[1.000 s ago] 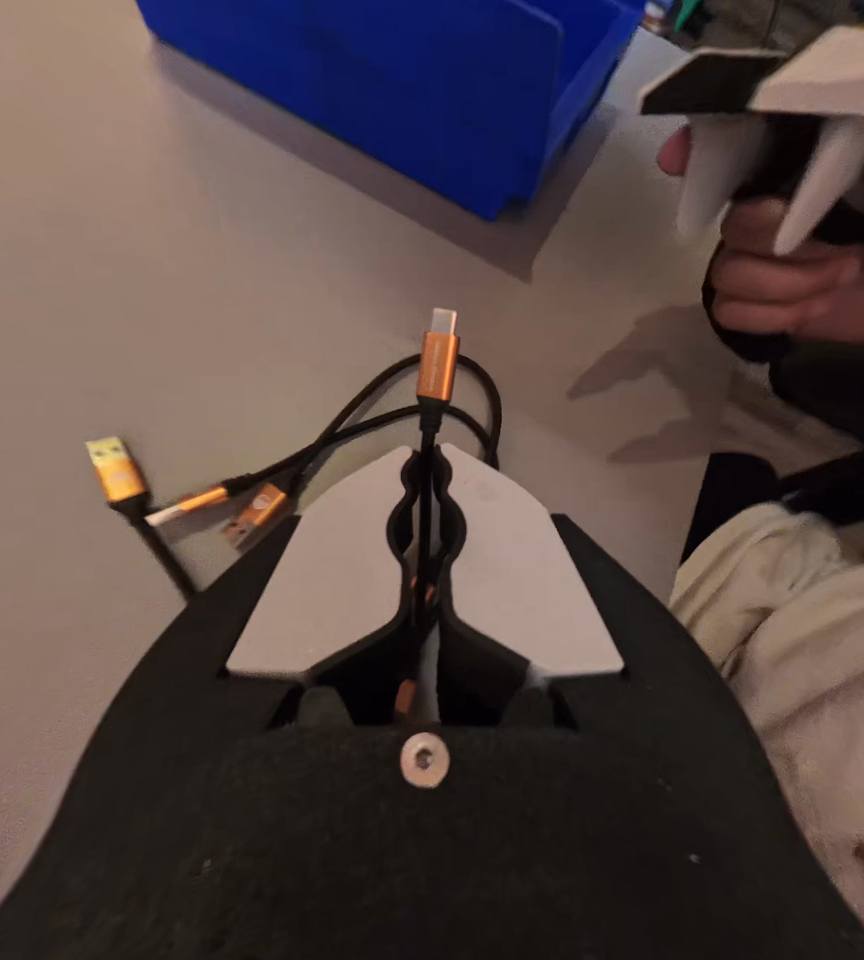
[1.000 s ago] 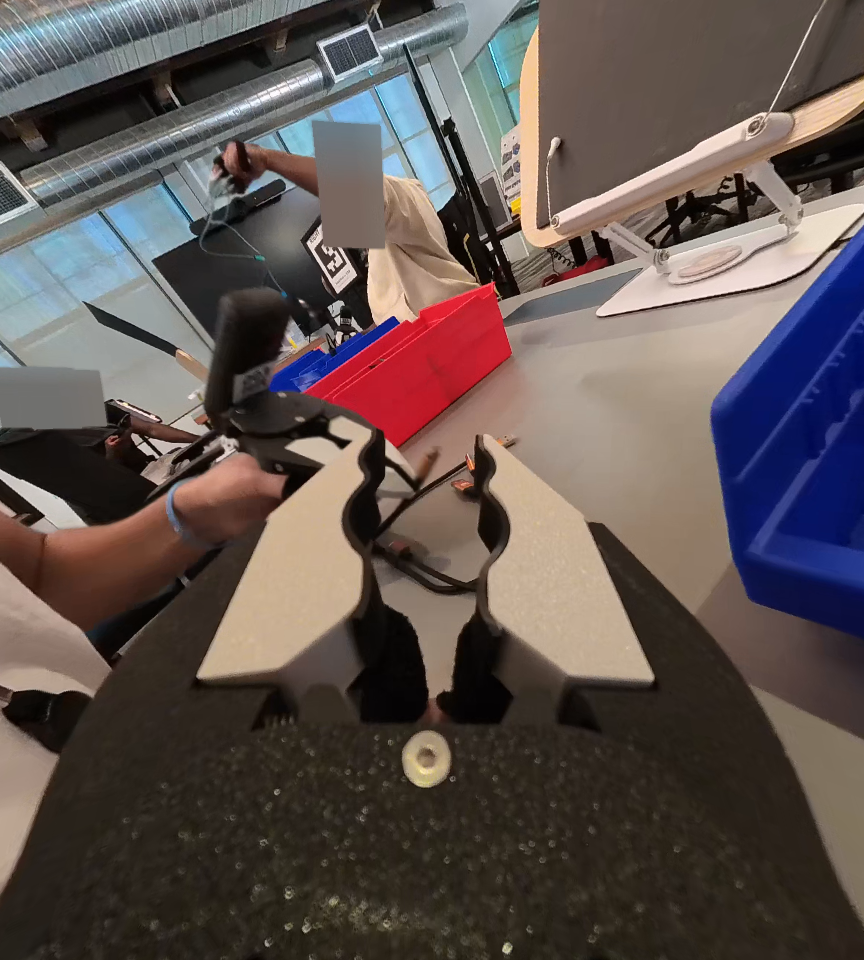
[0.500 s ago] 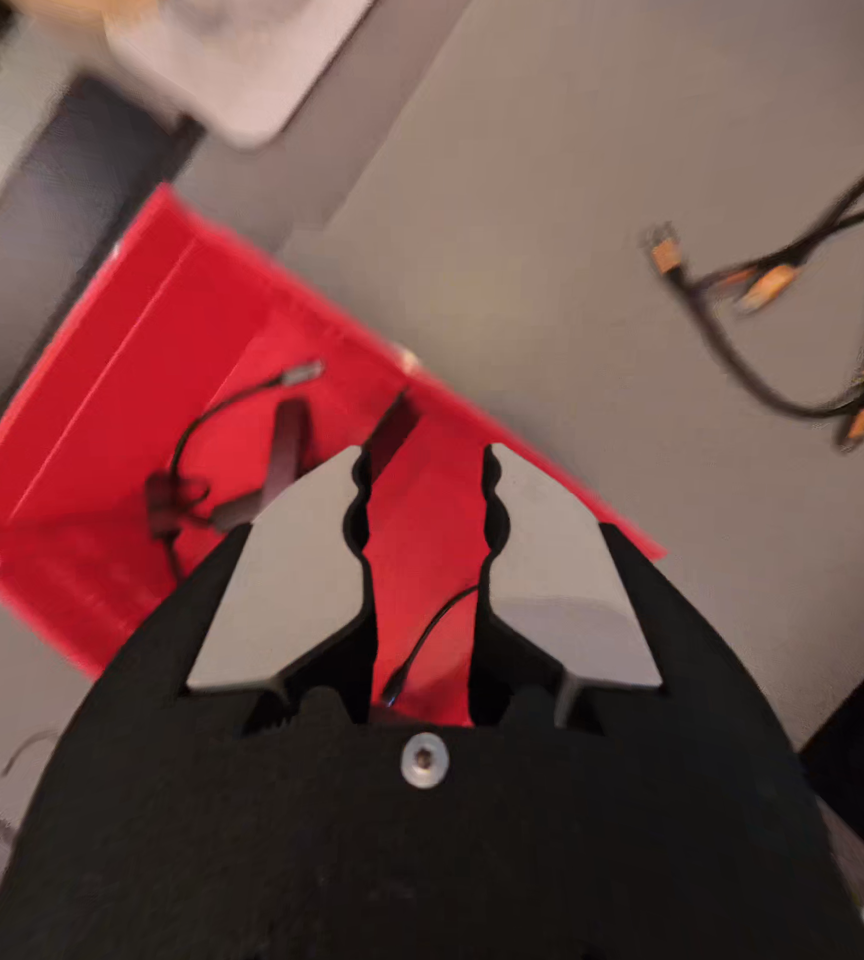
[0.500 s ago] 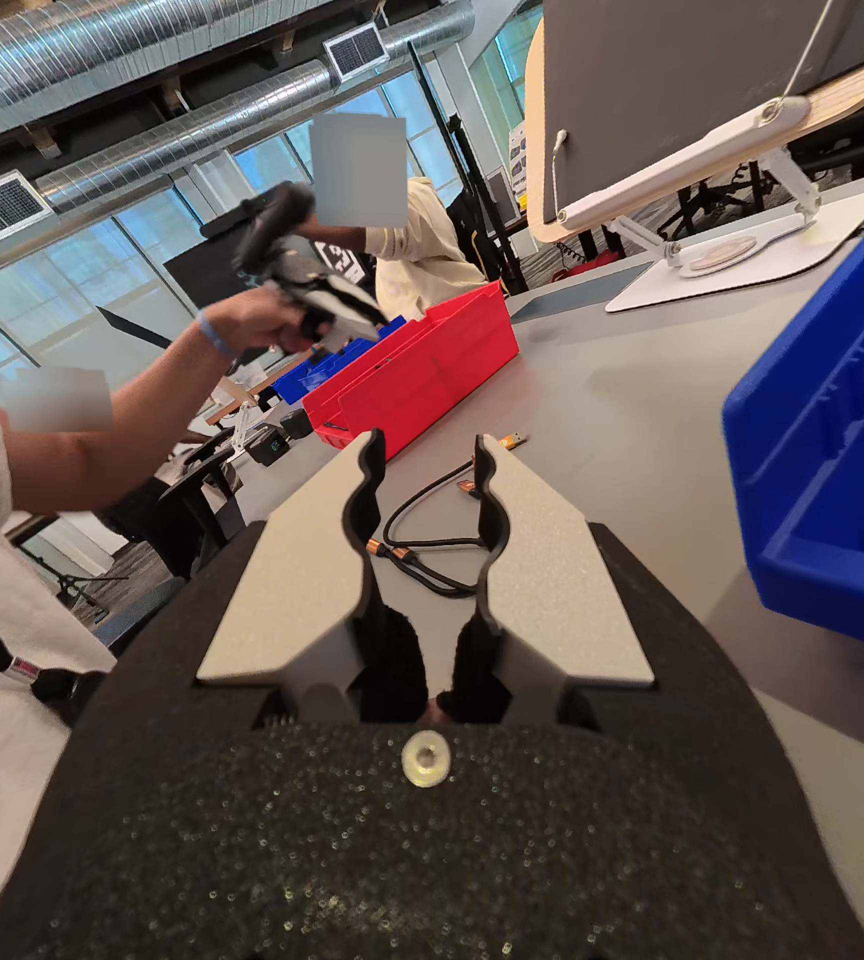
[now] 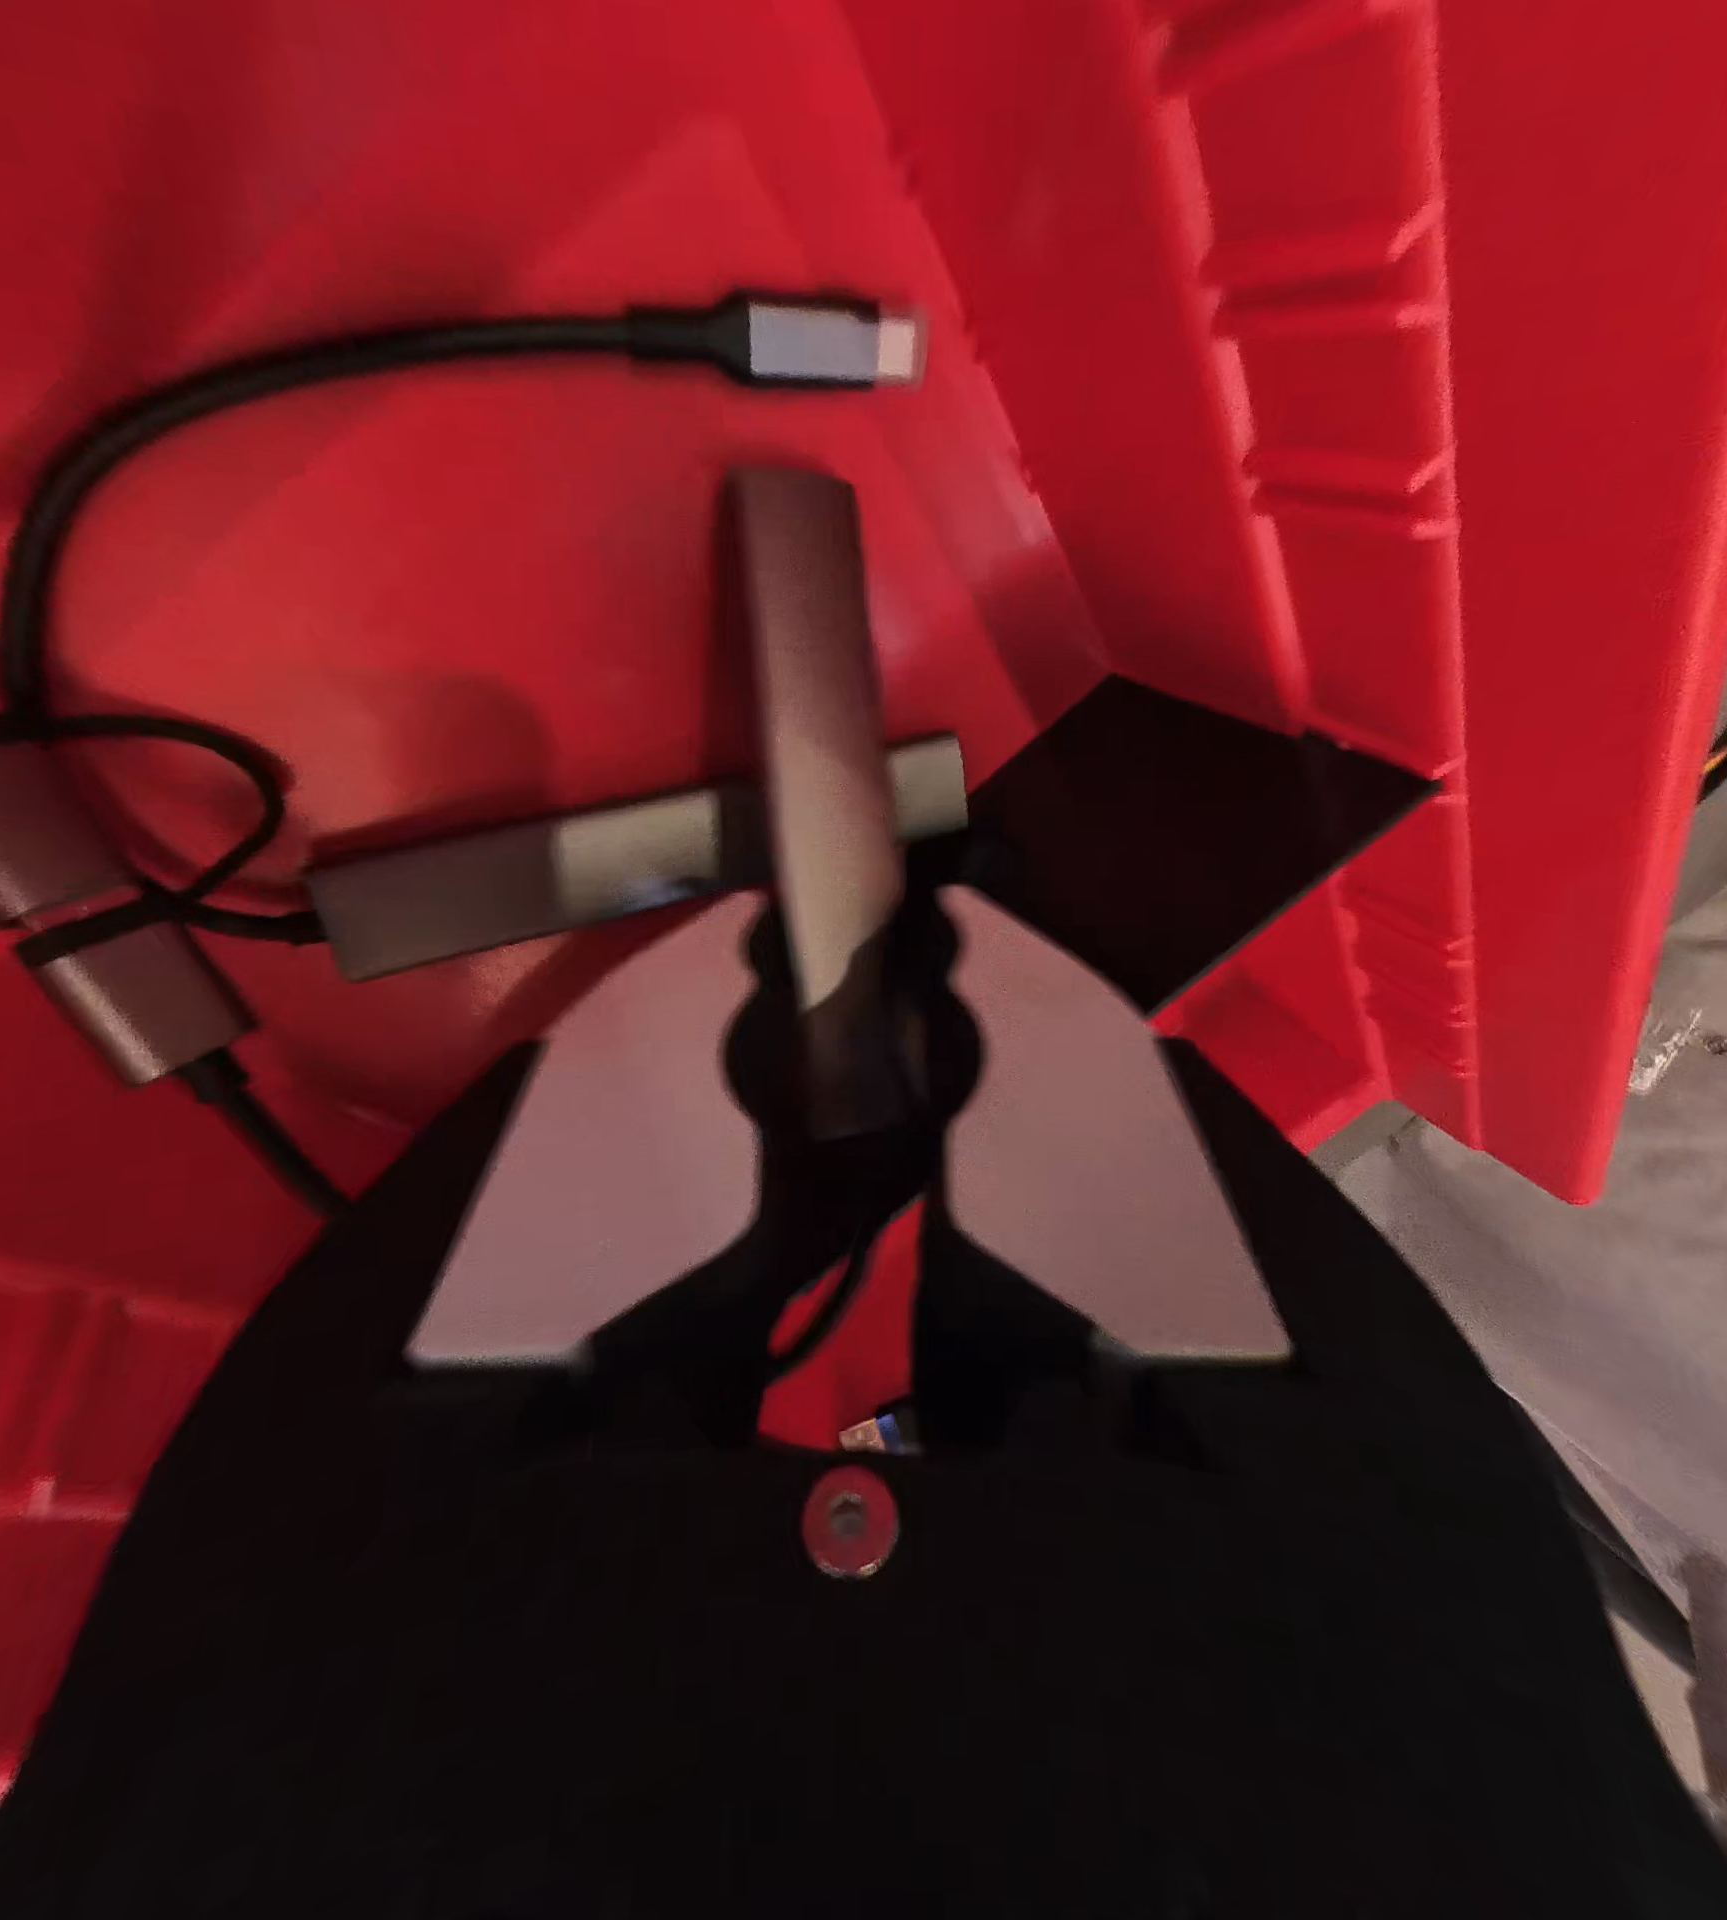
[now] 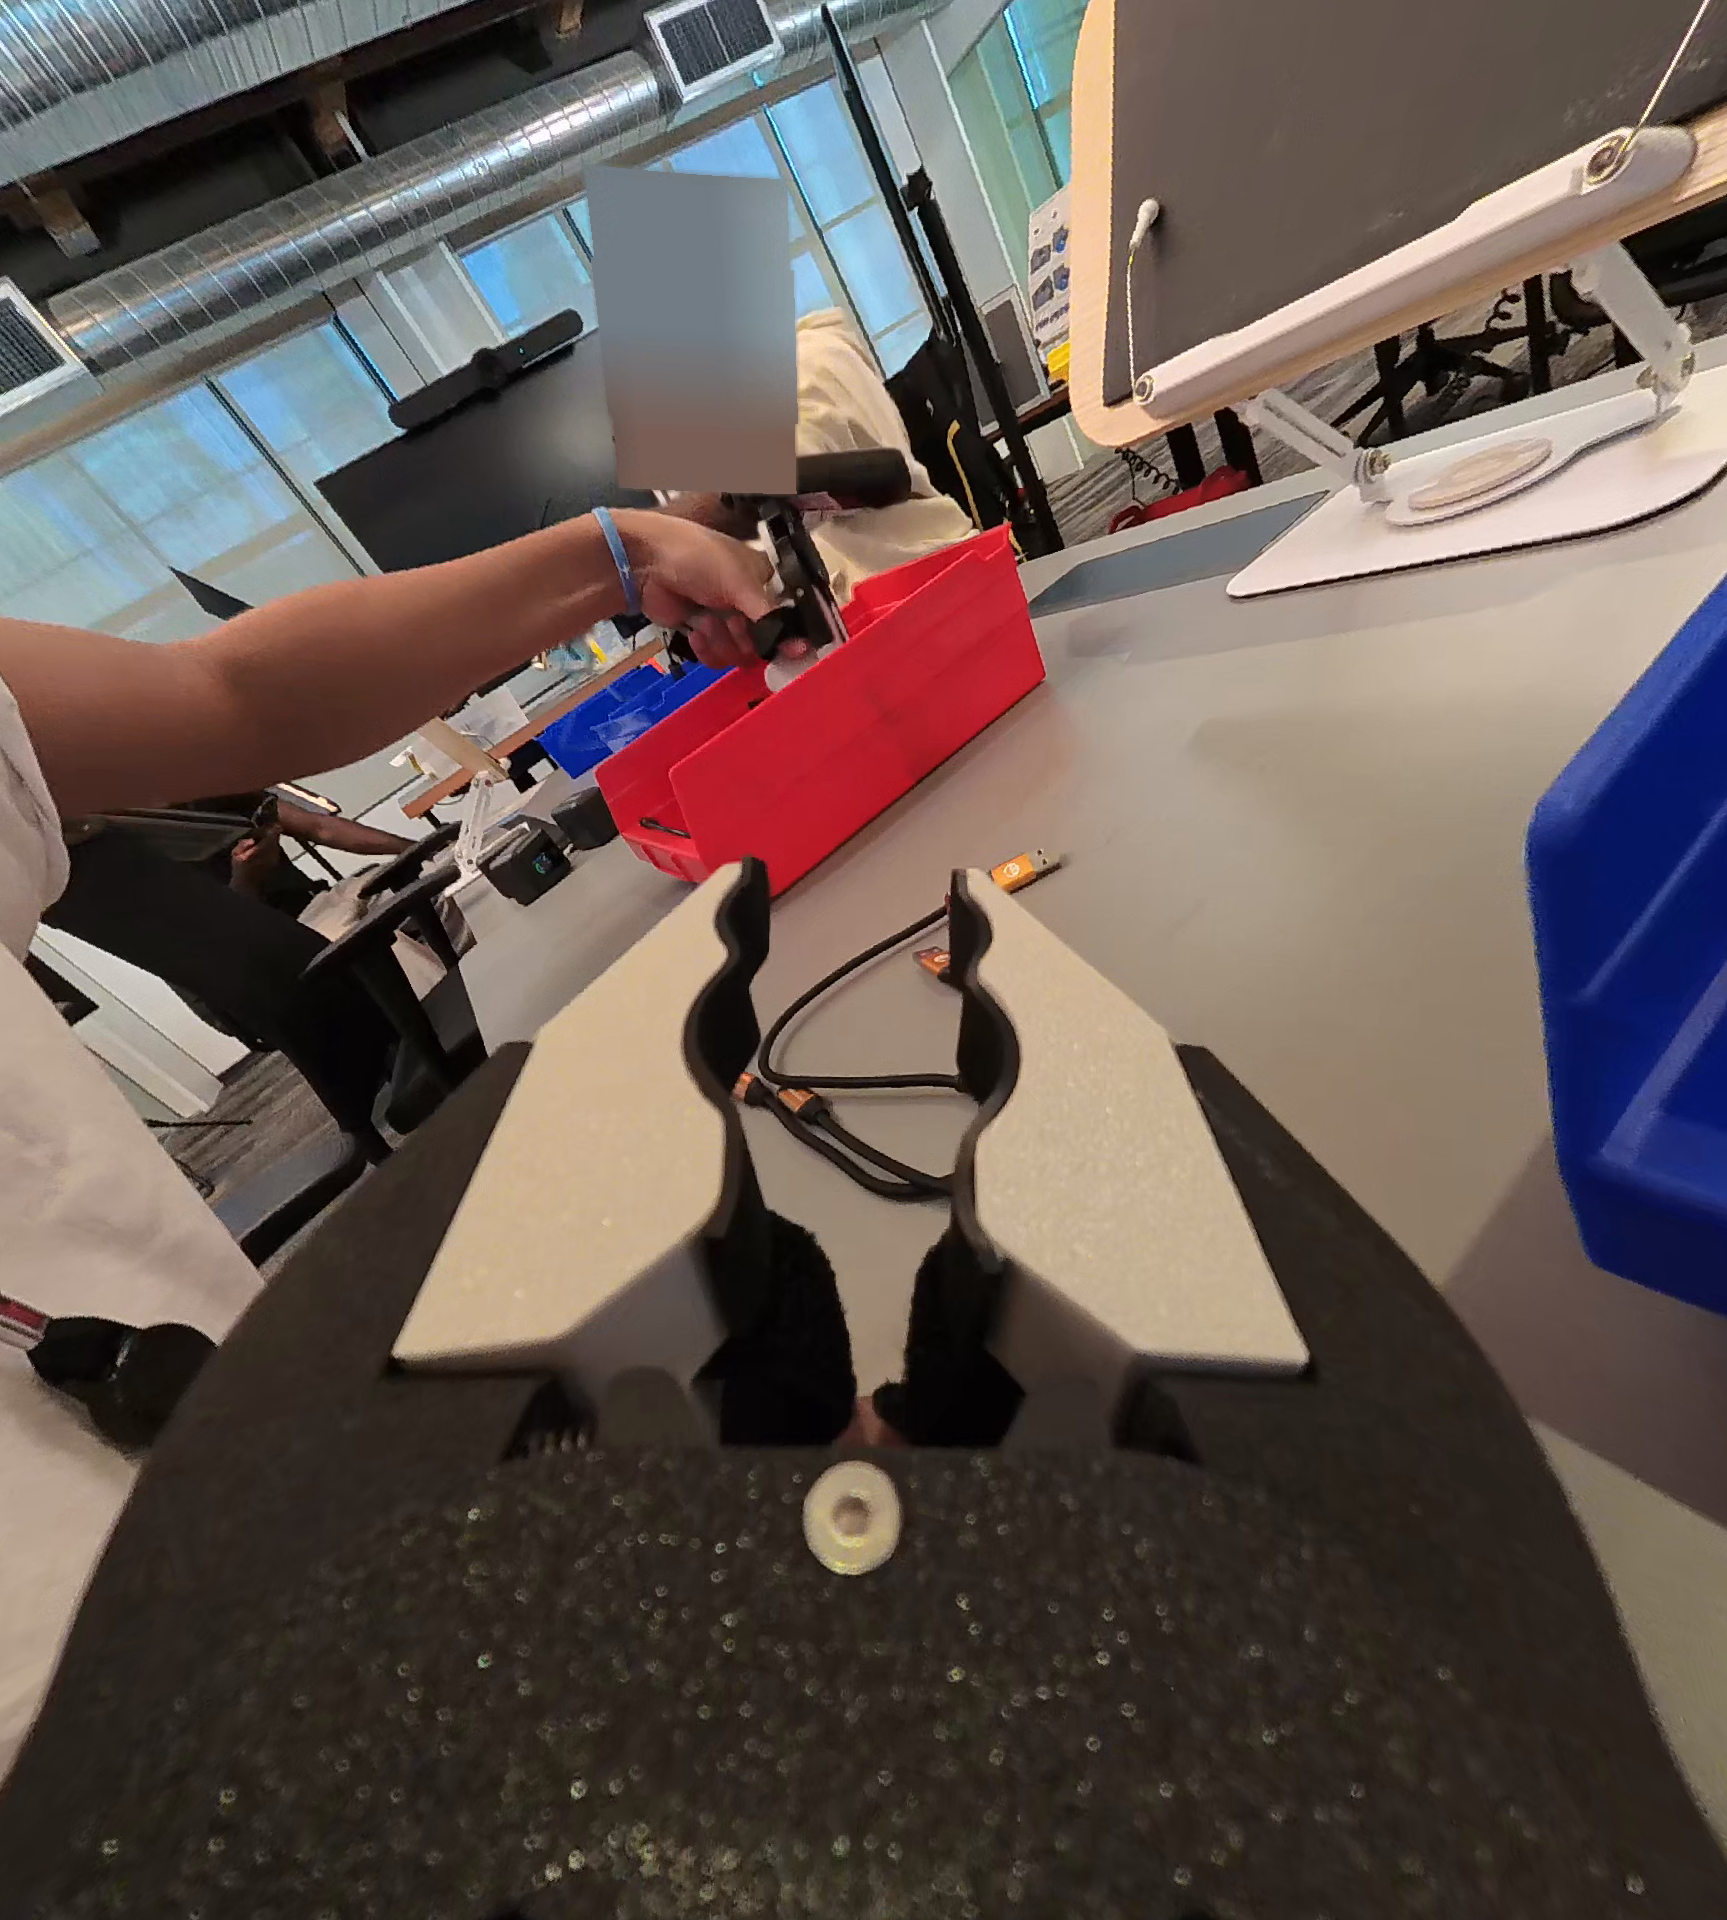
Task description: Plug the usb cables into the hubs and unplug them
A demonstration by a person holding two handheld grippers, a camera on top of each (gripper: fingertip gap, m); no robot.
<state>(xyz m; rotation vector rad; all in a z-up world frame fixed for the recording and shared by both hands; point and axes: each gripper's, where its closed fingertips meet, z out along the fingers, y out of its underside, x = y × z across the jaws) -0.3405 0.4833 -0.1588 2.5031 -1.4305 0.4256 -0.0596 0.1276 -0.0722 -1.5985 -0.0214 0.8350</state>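
Observation:
My left gripper (image 5: 848, 914) is down inside a red bin (image 5: 423, 156). Its fingers are closed on a slim grey hub bar (image 5: 802, 675), which runs forward between the pads and lies across a second grey hub (image 5: 526, 873). A black braided cable with a grey plug (image 5: 817, 338) curves behind them. The right wrist view shows this gripper (image 6: 797, 613) dipped into the bin (image 6: 838, 727). My right gripper (image 6: 859, 894) is open and empty, held above a black cable with orange plugs (image 6: 838, 1081) that lies on the grey table.
A black card-like piece (image 5: 1181, 821) leans in the red bin's corner, and grey adapters (image 5: 132, 987) lie at its left. A blue bin (image 6: 1690, 987) stands at the right. A white stand with a board (image 6: 1461, 468) is at the back. Other people sit beyond the table.
My left gripper let go of the orange-plug cable, opened, swung over to the red bin, went down into it and closed on the grey hub. My right gripper has stayed open and nearly still.

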